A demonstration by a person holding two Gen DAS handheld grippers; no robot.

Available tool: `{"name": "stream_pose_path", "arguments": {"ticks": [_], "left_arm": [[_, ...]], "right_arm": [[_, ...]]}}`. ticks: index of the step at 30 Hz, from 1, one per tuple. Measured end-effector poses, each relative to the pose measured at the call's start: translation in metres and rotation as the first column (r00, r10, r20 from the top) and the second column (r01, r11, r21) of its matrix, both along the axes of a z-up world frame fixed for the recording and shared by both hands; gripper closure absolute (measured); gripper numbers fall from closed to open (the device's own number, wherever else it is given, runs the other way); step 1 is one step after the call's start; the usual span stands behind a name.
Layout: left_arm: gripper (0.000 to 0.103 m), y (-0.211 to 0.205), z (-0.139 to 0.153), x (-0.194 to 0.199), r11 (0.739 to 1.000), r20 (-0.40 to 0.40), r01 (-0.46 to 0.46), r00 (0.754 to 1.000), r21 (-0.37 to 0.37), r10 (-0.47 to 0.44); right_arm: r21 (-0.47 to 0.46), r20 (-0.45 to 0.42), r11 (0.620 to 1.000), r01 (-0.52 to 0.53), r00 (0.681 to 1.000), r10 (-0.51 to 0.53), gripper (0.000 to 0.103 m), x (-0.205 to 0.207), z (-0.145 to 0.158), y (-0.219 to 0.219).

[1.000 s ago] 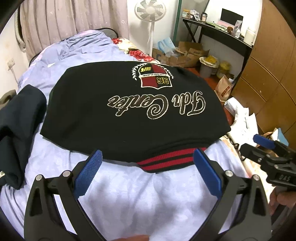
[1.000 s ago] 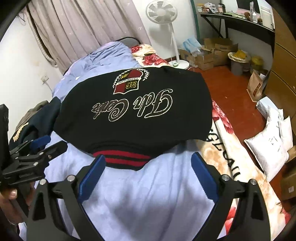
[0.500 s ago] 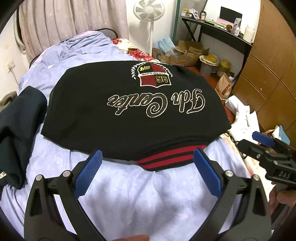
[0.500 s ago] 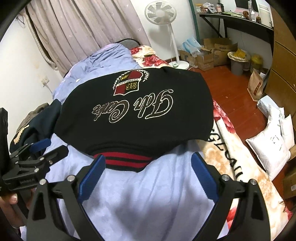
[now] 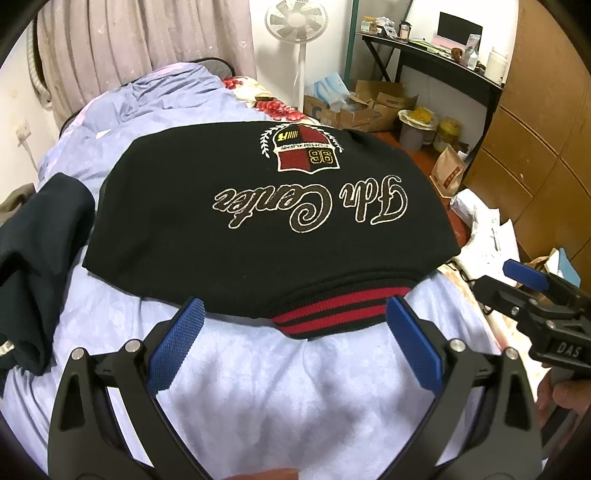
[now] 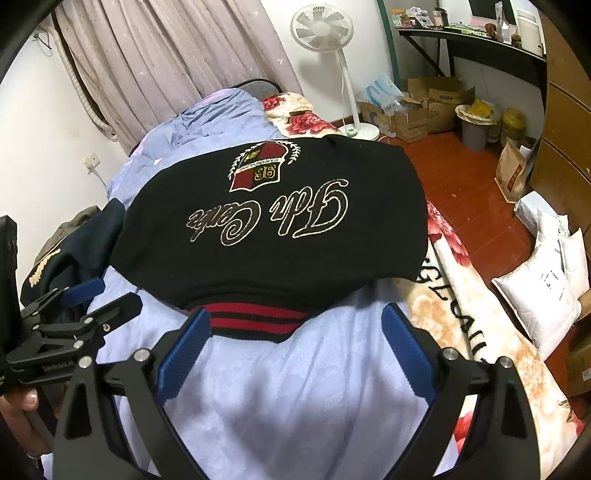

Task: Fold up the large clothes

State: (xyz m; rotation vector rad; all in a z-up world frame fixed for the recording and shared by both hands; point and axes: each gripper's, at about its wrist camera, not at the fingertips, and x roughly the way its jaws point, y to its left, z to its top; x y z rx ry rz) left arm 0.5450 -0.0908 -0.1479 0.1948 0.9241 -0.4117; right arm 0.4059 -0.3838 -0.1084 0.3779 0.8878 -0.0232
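Note:
A black jacket (image 5: 258,236) (image 6: 280,240) with white script lettering, a red crest and a red-striped hem band (image 5: 343,310) (image 6: 255,321) lies folded flat on the lilac bed sheet (image 5: 258,398) (image 6: 295,398). My left gripper (image 5: 293,347) hangs open just short of the hem, nothing between its blue pads. My right gripper (image 6: 293,345) is open too, near the same hem band and empty. Each gripper shows at the edge of the other's view: the right one (image 5: 532,291), the left one (image 6: 88,302).
A dark navy garment (image 5: 33,266) (image 6: 74,251) is heaped at the bed's left side. A floral blanket (image 6: 476,332) hangs off the right edge. Beyond stand a white fan (image 5: 299,22), cardboard boxes (image 5: 369,107), a black desk (image 5: 436,55), wooden drawers (image 5: 535,147) and white sacks (image 6: 546,288) on the floor.
Both grippers have crept slightly forward toward the jacket's hem; the jacket has not moved and both stay open.

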Motion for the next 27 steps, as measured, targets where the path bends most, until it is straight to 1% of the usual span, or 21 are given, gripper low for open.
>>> {"name": "stream_pose_path", "arguments": {"ticks": [11, 14, 17, 20, 27], "left_arm": [[0.007, -0.0018, 0.0018, -0.0005, 1.0, 0.007, -0.001, 1.0, -0.001, 0.001], [0.007, -0.0026, 0.0025, -0.001, 1.0, 0.018, -0.006, 1.0, 0.001, 0.006], [0.007, -0.0025, 0.0048, -0.0041, 1.0, 0.048, -0.006, 0.999, 0.01, 0.006], [0.007, -0.0001, 0.0055, -0.0023, 1.0, 0.035, -0.011, 0.999, -0.007, 0.011], [0.007, -0.0003, 0.0047, -0.0001, 1.0, 0.019, -0.017, 1.0, -0.012, 0.017]], "right_arm": [[-0.003, -0.004, 1.0, -0.006, 1.0, 0.006, 0.011, -0.0011, 0.002, 0.0028], [0.029, 0.002, 1.0, 0.008, 1.0, -0.008, 0.011, -0.0025, 0.0011, -0.0006], [0.044, 0.011, 0.999, 0.028, 1.0, -0.028, 0.011, -0.0049, 0.0014, -0.0046], [0.043, 0.01, 0.999, 0.027, 1.0, -0.028, 0.011, -0.0055, 0.0012, -0.0048], [0.029, 0.004, 1.0, 0.01, 1.0, -0.01, 0.011, -0.0072, 0.0011, -0.003]]}}
